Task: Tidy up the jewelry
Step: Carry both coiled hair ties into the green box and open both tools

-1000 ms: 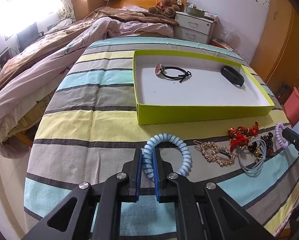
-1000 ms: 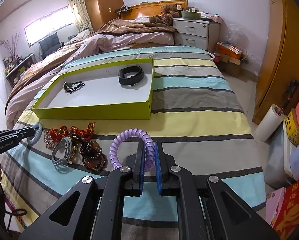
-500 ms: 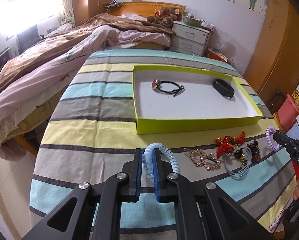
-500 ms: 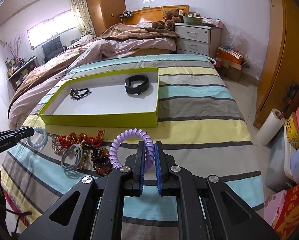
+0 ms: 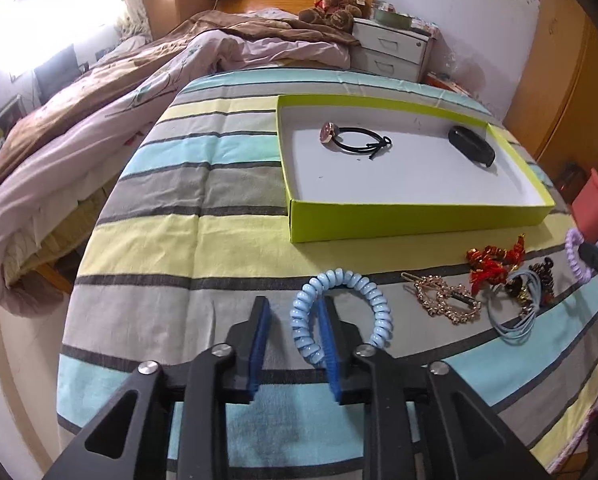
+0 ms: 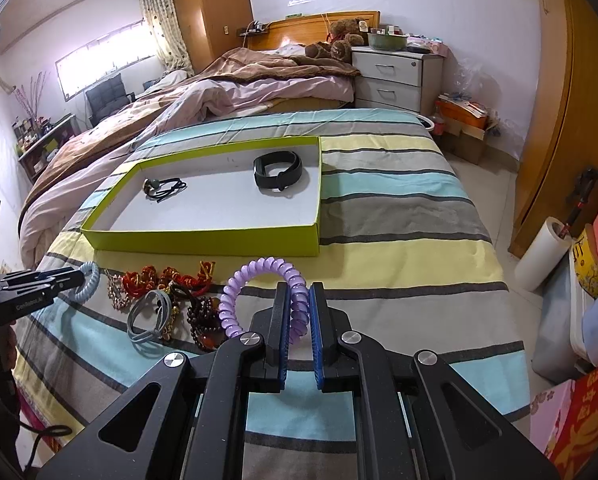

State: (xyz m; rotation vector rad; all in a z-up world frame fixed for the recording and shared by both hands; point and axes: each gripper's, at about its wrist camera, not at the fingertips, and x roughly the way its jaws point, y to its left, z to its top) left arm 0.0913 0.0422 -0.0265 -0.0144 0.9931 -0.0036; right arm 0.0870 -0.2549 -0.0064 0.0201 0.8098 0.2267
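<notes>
My left gripper (image 5: 295,320) is open; the light blue spiral hair tie (image 5: 341,308) rests against its right finger, loose between the jaws, just above the striped bedsheet. My right gripper (image 6: 298,312) is shut on a purple spiral hair tie (image 6: 259,280), held above the sheet. The lime green box (image 5: 415,222) (image 6: 203,236) lies ahead and holds a black hair tie with a charm (image 5: 355,140) (image 6: 165,190) and a black wristband (image 5: 471,146) (image 6: 278,168).
On the sheet before the box lie a gold hair clip (image 5: 443,300), red knotted ornaments (image 5: 495,262) (image 6: 167,278), a grey-blue hair tie (image 6: 147,316) and a dark bead bracelet (image 6: 203,320). A rumpled duvet (image 5: 99,120) lies left; a nightstand (image 6: 395,76) stands behind.
My left gripper has opened and let go its squeeze on the blue hair tie, which now hangs against the right finger. The left gripper dropped closer to the sheet. The right gripper stays shut on the purple tie.
</notes>
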